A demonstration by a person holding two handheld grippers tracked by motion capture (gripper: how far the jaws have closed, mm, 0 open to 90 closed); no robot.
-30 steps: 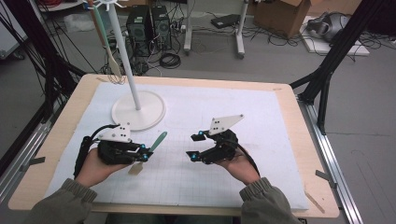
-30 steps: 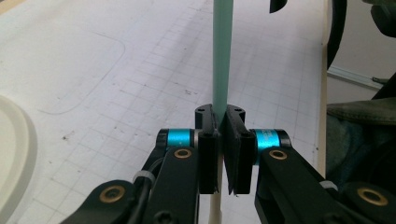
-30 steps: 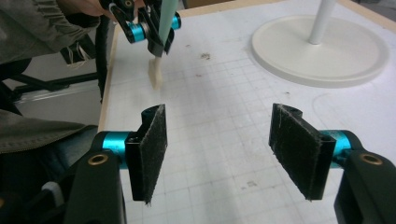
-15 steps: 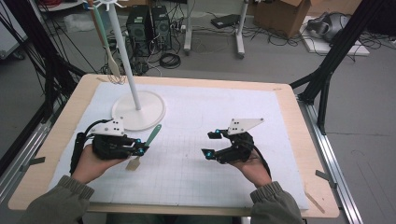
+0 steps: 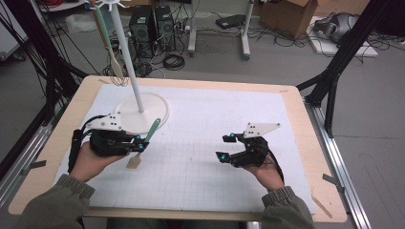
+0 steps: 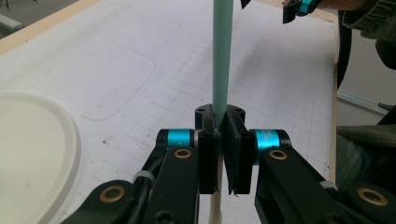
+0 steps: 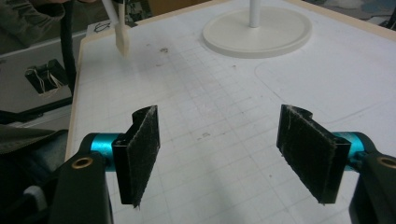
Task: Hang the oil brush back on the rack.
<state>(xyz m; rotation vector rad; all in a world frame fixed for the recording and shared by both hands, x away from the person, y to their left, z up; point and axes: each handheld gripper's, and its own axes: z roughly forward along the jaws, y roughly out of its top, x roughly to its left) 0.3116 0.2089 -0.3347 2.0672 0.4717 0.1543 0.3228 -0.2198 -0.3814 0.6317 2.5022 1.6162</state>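
- The left gripper (image 5: 138, 144) clamps the spatula (image 5: 145, 143) mid-handle, its pale blade (image 5: 133, 161) hanging below the jaws.
- The right gripper (image 5: 223, 146), jaws just widened and empty, sits well apart.

White round-based stand (image 5: 143, 112) with upright pole near the surface's (image 5: 305, 157) far left corner, gridded white mat (image 5: 205, 143), spatula hanging (image 5: 107, 45) from the stand's top

A matt green plastic spatula handle (image 6: 222, 51) sits between the left gripper (image 6: 223, 140)'s rough black pads (image 6: 208, 154), above a smooth white paper-like gridded mat (image 6: 289, 88).
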